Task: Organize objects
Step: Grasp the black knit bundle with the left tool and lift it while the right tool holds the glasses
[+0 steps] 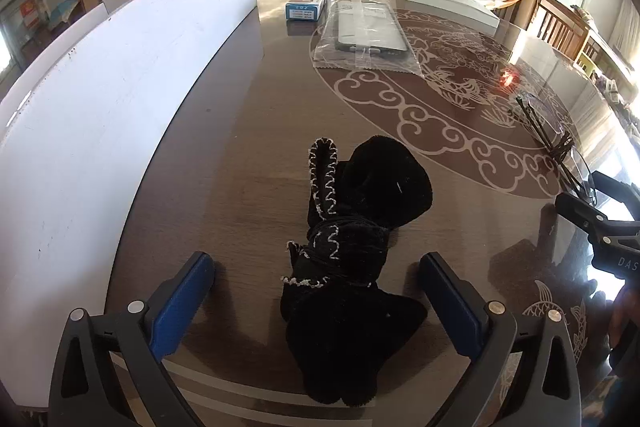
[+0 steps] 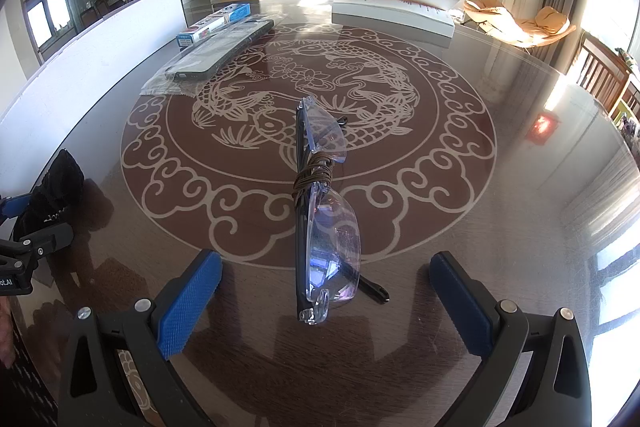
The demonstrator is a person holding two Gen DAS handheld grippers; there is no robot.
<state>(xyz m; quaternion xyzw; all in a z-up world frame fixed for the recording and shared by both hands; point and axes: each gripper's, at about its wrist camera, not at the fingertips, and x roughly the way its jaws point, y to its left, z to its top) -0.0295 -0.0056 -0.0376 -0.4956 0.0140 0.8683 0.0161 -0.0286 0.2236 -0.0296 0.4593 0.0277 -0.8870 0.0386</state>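
A black knitted item with white zigzag stitching (image 1: 352, 247) lies on the dark glass table, its near end between the open blue pads of my left gripper (image 1: 316, 291). It also shows at the left edge of the right wrist view (image 2: 56, 195). Clear safety glasses with a brown cord wound round them (image 2: 320, 211) lie on the table, the near lens between the open pads of my right gripper (image 2: 326, 291). The glasses also show in the left wrist view (image 1: 556, 131), beside the right gripper's body (image 1: 608, 223).
A tall white board (image 1: 120, 99) stands along the table's left side. A bagged grey keyboard (image 1: 368, 27), a blue and white box (image 1: 306, 5) and a flat white box (image 2: 396, 11) lie at the far end. Wooden chairs (image 2: 600, 75) stand on the right.
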